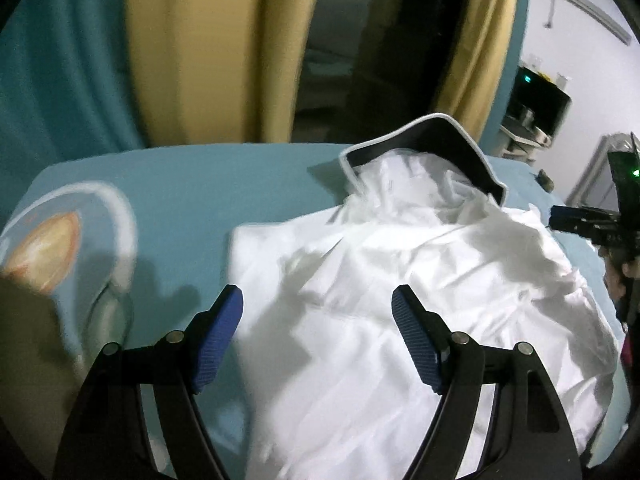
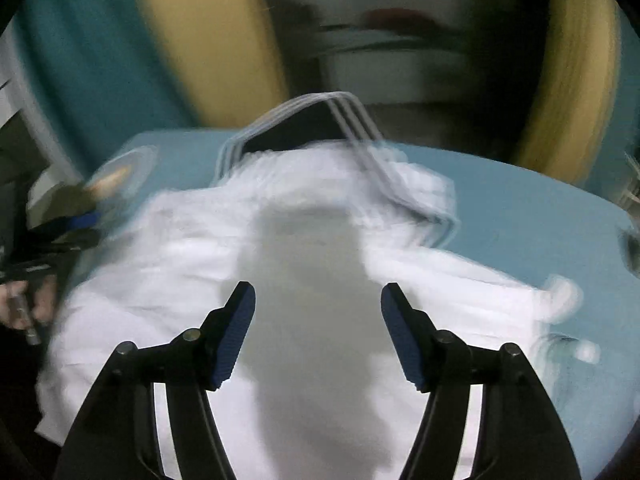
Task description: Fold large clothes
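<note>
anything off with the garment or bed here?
The white garment lies crumpled on the teal bed, its dark white-piped collar sticking up rather than flat. Nothing looks spilled or damaged.

A large white garment (image 1: 420, 300) is lying crumpled across the teal bed cover (image 1: 240, 184), spreading toward the near edge in loose folds and creases. At its far end a dark collar (image 1: 448, 140), edged with pale piping, is standing up and curling open above the white cloth. The garment's left edge is lying fairly straight against the teal, while its right side is bunching up in wrinkles. From the right wrist view the garment is showing blurred, with a grey shadow falling down its middle.
</note>
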Tool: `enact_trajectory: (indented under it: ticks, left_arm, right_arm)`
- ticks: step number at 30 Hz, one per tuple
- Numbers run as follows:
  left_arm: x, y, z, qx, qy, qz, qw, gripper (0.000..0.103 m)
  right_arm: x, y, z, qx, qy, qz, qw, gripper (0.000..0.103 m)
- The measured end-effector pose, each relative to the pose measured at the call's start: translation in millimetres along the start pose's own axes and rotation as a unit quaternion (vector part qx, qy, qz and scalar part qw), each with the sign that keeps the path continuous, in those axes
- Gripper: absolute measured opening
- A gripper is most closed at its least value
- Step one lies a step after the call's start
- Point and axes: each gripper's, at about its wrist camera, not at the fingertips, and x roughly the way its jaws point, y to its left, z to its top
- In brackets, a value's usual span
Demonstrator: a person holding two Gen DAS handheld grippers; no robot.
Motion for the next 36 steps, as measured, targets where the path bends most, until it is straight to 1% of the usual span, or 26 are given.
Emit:
enact_trajectory:
  ticks: [2, 5, 8, 9, 10, 11, 12, 13, 14, 15, 16, 17, 19, 22, 24, 27, 28, 29, 30, 31, 32, 33, 34, 35, 36]
  left_arm:
    - [20.7, -8.4, 12.9, 0.011, 0.013, 0.002, 0.9999, 0.080]
    - [45.6, -18.3, 25.7, 0.026, 0.026, 0.010, 0.9993, 0.080]
    - [62.3, -25.2, 30.4, 0.034, 0.038, 0.021, 0.9985, 0.080]
    - [66.7, -25.4, 29.2, 0.036, 0.043, 0.023, 0.9982, 0.080]
    - [71.3, -25.6, 27.1, 0.039, 0.050, 0.028, 0.9976, 0.080]
    - [76.2, -25.8, 23.8, 0.045, 0.057, 0.035, 0.9967, 0.080]
    - [79.8, -25.7, 21.1, 0.052, 0.062, 0.044, 0.9957, 0.080]
    - [82.7, -25.2, 17.4, 0.059, 0.065, 0.054, 0.9946, 0.077]
    - [84.6, -23.8, 11.9, 0.068, 0.066, 0.060, 0.9937, 0.059]
    - [86.0, -23.3, 8.8, 0.073, 0.069, 0.060, 0.9931, 0.047]
    - [85.1, -23.4, 6.4, 0.077, 0.069, 0.053, 0.9932, 0.037]
    - [81.9, -24.2, 4.6, 0.081, 0.064, 0.050, 0.9934, 0.025]
    - [77.1, -27.3, 2.1, 0.089, 0.060, 0.056, 0.9926, 0.010]
    - [67.3, -29.0, -1.9, 0.087, 0.047, 0.061, 0.9932, 0.009]
    - [63.2, -27.0, -5.2, 0.081, 0.048, 0.059, 0.9938, 0.009]
    - [65.4, -21.8, -9.4, 0.066, 0.072, 0.050, 0.9940, 0.010]
    - [63.9, -20.1, -10.9, 0.061, 0.074, 0.050, 0.9941, 0.015]
    - [61.2, -18.2, -11.1, 0.058, 0.075, 0.057, 0.9938, 0.026]
    - [59.4, -17.5, -10.5, 0.056, 0.075, 0.065, 0.9935, 0.033]
    - [55.6, -15.4, -8.4, 0.050, 0.071, 0.072, 0.9937, 0.044]
    - [55.3, -14.4, -5.4, 0.043, 0.066, 0.071, 0.9944, 0.046]
    - [53.0, -11.7, -3.0, 0.037, 0.062, 0.069, 0.9950, 0.046]
    - [49.9, -9.4, -0.6, 0.032, 0.059, 0.066, 0.9955, 0.046]
    - [46.9, -6.9, 2.5, 0.028, 0.055, 0.065, 0.9959, 0.046]
    - [44.8, -5.0, 5.2, 0.027, 0.052, 0.066, 0.9961, 0.046]
  right_arm:
    - [-4.7, -49.1, -7.3, 0.039, 0.001, -0.043, 0.998, 0.066]
    - [1.7, -94.5, -19.7, 0.079, 0.014, -0.064, 0.995, 0.066]
    - [16.3, -114.3, -29.0, 0.096, 0.023, -0.055, 0.994, 0.066]
    - [22.1, -114.7, -30.6, 0.097, 0.027, -0.044, 0.994, 0.065]
    - [29.7, -111.9, -32.4, 0.092, 0.032, -0.022, 0.995, 0.064]
    - [31.7, -110.7, -32.2, 0.083, 0.036, -0.009, 0.996, 0.061]
    - [35.3, -107.8, -32.8, 0.071, 0.039, -0.002, 0.997, 0.046]
    - [42.0, -99.1, -31.2, 0.051, 0.041, -0.006, 0.998, 0.029]
    - [45.1, -92.6, -28.9, 0.035, 0.037, -0.012, 0.999, 0.017]
    - [47.7, -93.2, -26.6, 0.027, 0.041, -0.007, 0.999, 0.002]
    - [48.2, -93.1, -23.2, 0.025, 0.038, -0.008, 0.999, 0.002]
    - [49.1, -90.8, -18.7, 0.017, 0.031, -0.022, 0.999, 0.002]
    - [47.4, -87.2, -11.3, 0.003, 0.021, -0.036, 0.999, 0.002]
    - [42.4, -90.7, 0.6, -0.018, 0.012, -0.054, 0.998, 0.002]
    - [44.7, -87.8, 4.4, -0.036, 0.015, -0.074, 0.996, 0.002]
    - [58.9, -91.9, -2.6, -0.040, 0.054, -0.074, 0.995, 0.002]
    - [63.8, -91.7, -5.1, -0.043, 0.056, -0.075, 0.995, 0.002]
    - [63.4, -91.9, -5.8, -0.044, 0.054, -0.079, 0.994, 0.002]
    - [63.4, -92.5, -3.8, -0.039, 0.059, -0.086, 0.994, 0.005]
    - [62.6, -93.2, -0.5, -0.032, 0.062, -0.097, 0.993, 0.008]
    - [62.6, -91.8, 3.9, -0.027, 0.060, -0.105, 0.992, 0.011]
    - [60.0, -90.3, 8.8, -0.023, 0.051, -0.106, 0.993, 0.018]
    - [55.9, -86.2, 17.4, -0.019, 0.035, -0.090, 0.995, 0.032]
    - [54.5, -81.6, 24.9, -0.017, 0.023, -0.076, 0.997, 0.041]
    - [53.1, -76.0, 33.7, -0.014, 0.009, -0.058, 0.998, 0.058]
